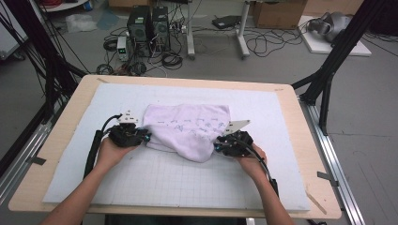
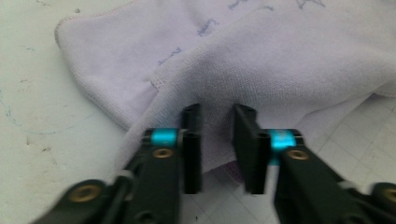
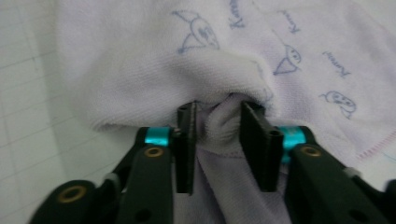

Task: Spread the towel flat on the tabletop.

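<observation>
1. The pale lilac towel (image 1: pixel 187 129) lies folded mid-table on the white gridded mat (image 1: pixel 155 183)
2. The left gripper (image 2: pixel 217 140) has jaws spread around the towel's left edge; the right gripper (image 3: pixel 217 140) is likewise spread, with bunched cloth between its jaws
3. Judged best: close both on all layers before lifting
4. The gripper views show the jaw gaps; the high view shows both hands level
</observation>
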Available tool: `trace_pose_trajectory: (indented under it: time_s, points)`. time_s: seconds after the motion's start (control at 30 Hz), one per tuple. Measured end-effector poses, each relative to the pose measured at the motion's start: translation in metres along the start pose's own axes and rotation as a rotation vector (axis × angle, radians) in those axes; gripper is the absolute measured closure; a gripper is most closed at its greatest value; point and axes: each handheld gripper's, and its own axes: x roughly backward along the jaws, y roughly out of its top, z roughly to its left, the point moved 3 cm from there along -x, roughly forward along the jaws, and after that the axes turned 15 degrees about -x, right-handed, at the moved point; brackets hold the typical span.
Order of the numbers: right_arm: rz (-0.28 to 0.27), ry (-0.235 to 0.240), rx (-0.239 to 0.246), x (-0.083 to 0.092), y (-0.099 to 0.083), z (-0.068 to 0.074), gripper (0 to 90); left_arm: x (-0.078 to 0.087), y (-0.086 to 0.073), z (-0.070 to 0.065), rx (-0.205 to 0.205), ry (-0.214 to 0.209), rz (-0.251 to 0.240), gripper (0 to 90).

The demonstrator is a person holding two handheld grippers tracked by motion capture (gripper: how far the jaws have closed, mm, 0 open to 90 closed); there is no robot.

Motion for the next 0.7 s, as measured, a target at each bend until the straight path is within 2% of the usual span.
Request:
trace_pose_trajectory:
  time_s: [0.07, 0.17, 0.23, 0.4, 0.57, 0.7]
  points:
    - [0.006, 0.026, -0.006, 0.000, 0.000, -0.001, 85.1, 0.002, 0.000, -0.001, -0.002, -0.016, 0.001, 88.5]
    - [0.002, 0.065, -0.024, 0.010, -0.001, -0.002, 87.3, 0.013, 0.002, -0.003, 0.001, -0.027, -0.028, 89.6]
    - [-0.007, 0.079, -0.017, 0.020, -0.003, 0.001, 87.7, 0.024, 0.003, -0.006, -0.005, -0.027, -0.048, 89.6]
    - [-0.035, 0.078, 0.010, 0.051, -0.007, 0.006, 87.8, 0.051, 0.001, -0.013, -0.012, -0.011, -0.088, 89.7]
    - [-0.079, 0.082, 0.012, 0.084, -0.009, 0.009, 87.8, 0.074, 0.002, -0.025, -0.043, -0.012, -0.121, 89.7]
    - [-0.108, 0.039, 0.000, 0.109, -0.009, 0.002, 87.8, 0.081, 0.003, -0.036, -0.080, -0.015, -0.126, 89.6]
